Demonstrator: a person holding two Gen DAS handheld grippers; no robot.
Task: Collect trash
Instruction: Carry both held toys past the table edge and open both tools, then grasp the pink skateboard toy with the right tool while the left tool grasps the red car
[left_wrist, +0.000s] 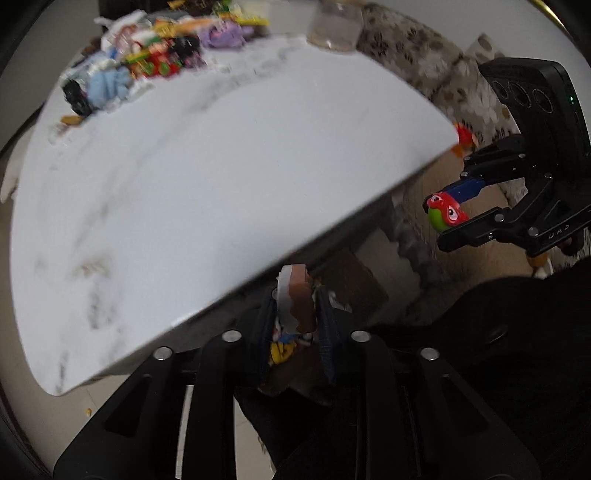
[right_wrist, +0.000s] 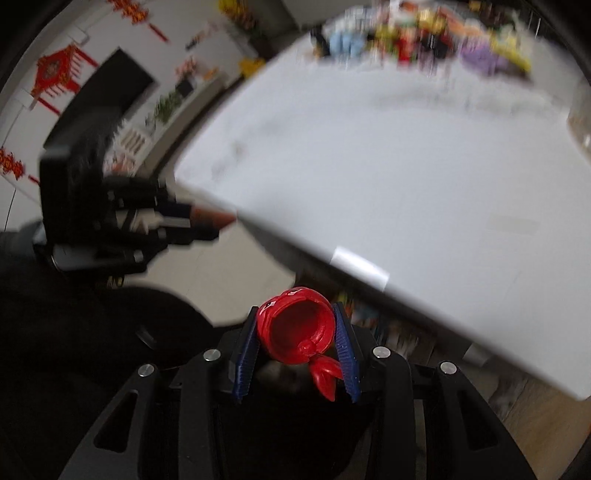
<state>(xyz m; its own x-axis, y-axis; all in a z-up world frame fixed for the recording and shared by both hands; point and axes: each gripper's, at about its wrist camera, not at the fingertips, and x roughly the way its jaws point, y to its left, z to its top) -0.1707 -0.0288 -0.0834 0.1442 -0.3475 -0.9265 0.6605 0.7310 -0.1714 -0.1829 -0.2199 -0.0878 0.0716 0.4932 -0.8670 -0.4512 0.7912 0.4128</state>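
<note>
My left gripper (left_wrist: 295, 317) is shut on a brown and white snack wrapper (left_wrist: 297, 302), held just off the near edge of the white marble table (left_wrist: 221, 166). My right gripper (right_wrist: 297, 332) is shut on a red turtle-head toy (right_wrist: 297, 328); in the left wrist view the toy (left_wrist: 447, 212) shows a red mask and a green face between the right gripper's fingers (left_wrist: 469, 230). A pile of colourful wrappers and trash (left_wrist: 147, 55) lies at the table's far end, blurred in the right wrist view (right_wrist: 424, 40). The left gripper (right_wrist: 207, 221) with its wrapper shows at left there.
A clear glass jar (left_wrist: 334, 27) stands at the far table edge. A patterned sofa (left_wrist: 424, 62) lies beyond the table on the right. A dark TV (right_wrist: 110, 85) and red wall ornaments (right_wrist: 55, 74) are on the left wall. Tiled floor (right_wrist: 240, 266) lies below the table edge.
</note>
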